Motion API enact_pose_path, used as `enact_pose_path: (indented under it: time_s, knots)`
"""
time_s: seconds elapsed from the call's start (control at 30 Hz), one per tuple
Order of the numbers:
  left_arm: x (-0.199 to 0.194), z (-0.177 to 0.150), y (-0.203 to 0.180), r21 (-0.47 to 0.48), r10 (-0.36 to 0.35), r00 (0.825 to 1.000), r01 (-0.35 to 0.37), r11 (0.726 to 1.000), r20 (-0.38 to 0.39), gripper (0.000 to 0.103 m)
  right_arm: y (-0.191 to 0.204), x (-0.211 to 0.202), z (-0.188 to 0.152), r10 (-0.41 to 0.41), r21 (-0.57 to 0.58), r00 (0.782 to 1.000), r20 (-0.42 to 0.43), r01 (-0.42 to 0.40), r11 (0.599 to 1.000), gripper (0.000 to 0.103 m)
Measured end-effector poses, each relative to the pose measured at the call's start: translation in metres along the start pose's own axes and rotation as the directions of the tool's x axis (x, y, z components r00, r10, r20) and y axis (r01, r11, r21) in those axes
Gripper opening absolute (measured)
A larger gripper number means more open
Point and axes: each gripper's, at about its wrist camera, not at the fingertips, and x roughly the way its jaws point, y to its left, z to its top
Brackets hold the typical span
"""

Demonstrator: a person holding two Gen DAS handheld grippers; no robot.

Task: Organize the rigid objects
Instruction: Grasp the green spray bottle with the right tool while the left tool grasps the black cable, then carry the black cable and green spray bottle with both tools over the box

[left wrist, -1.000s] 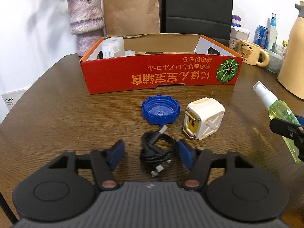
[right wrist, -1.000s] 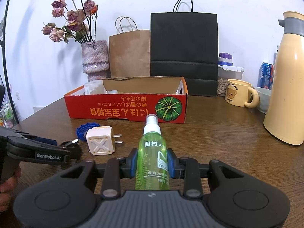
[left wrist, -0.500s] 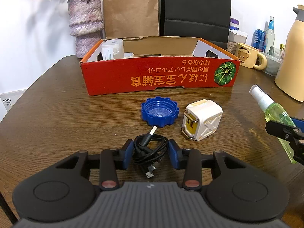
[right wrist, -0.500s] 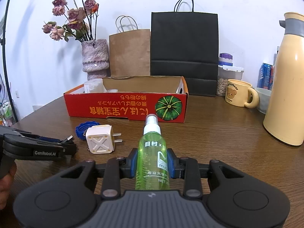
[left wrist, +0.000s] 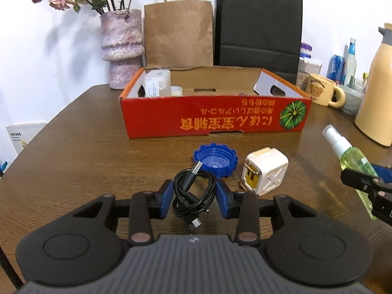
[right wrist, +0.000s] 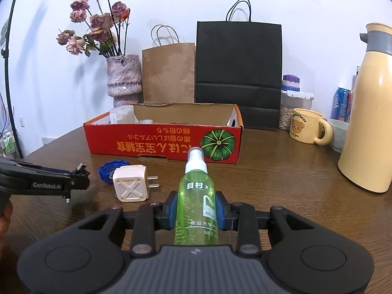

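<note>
My left gripper (left wrist: pixel 194 197) is shut on a coiled black USB cable (left wrist: pixel 192 193), its blue pads pressing both sides of the coil, held just above the wooden table. A blue ridged cap (left wrist: pixel 216 163) and a white plug adapter (left wrist: pixel 265 174) lie just beyond it. My right gripper (right wrist: pixel 196 210) is shut on a green spray bottle (right wrist: pixel 196 201), nozzle pointing away. The red cardboard box (left wrist: pixel 215 117) stands further back with a white container (left wrist: pixel 156 83) in its left corner. In the right wrist view the left gripper (right wrist: pixel 78 178) shows at the left, beside the adapter (right wrist: pixel 131 186).
Behind the box stand a vase of dried flowers (left wrist: pixel 122 49), a brown paper bag (left wrist: pixel 178 34) and a black bag (left wrist: pixel 258 29). A bear mug (right wrist: pixel 307 128), a bowl (right wrist: pixel 339 133), a jar (right wrist: pixel 292 103), cans and a tall cream thermos (right wrist: pixel 372 112) crowd the right side.
The left gripper's jaws closed from wide apart onto the black cable and lifted it slightly off the table. The right gripper kept still with the spray bottle.
</note>
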Motion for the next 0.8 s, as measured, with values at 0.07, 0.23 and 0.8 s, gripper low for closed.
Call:
enact_pose_path:
  time_s: [0.07,0.23,0.8]
  knots:
    - [-0.005,0.002,0.002,-0.008,0.003,1.000,-0.003,1.000,0.017,0.038,0.000,-0.001,0.000,0.001,0.002,1.000,0.003,-0.001,1.000,0.030]
    - [-0.013,0.008,0.006,-0.020,0.011,0.999,-0.010,1.000,0.049,0.038,0.002,-0.003,0.004,0.004,0.006,1.000,0.018,-0.004,1.000,0.030]
    - [-0.035,0.050,0.000,-0.030,-0.011,0.988,0.016,0.999,0.151,0.038,0.011,-0.001,0.041,0.017,0.004,0.997,0.081,-0.017,1.000,0.030]
